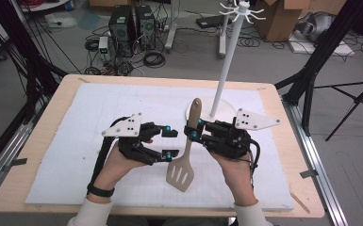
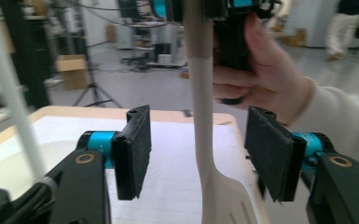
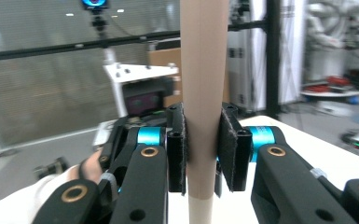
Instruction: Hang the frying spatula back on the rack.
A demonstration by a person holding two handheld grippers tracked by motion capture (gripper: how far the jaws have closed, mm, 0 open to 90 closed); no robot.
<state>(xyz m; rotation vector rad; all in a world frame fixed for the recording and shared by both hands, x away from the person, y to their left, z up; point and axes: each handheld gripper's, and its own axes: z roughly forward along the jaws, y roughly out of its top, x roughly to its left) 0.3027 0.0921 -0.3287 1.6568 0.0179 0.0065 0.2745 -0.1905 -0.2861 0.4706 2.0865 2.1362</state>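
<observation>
Cut off at the bottom of the left gripper view: the slotted blade of the spatula point(image 2: 204, 140), with only its shoulder and the first slots showing. Hidden behind the black pads in the right gripper view: a band of the spatula's brown handle, whose tip runs off the top edge. Blurred beyond telling: the room behind both gripper views.

Smooth, matt plastic for the spatula point(image 1: 187, 150), tan in the handle, paler cream in the flat, slotted blade; held tilted above the white foam mat point(image 1: 75, 141) on the wooden desk point(image 1: 33, 155). Clenched on the handle near its upper end: right gripper point(image 1: 188, 131), rough black pads pressed flat to both sides. Released: left gripper point(image 1: 170, 143), no subject of contact, pads standing clear to either side of the spatula's neck, jaws apart.

Just behind the handle, a white stand point(image 1: 226, 66) with a round base and hooked arms at its top. Farther off on the floor, computer towers point(image 1: 131, 29), coiled cables and cardboard boxes.
</observation>
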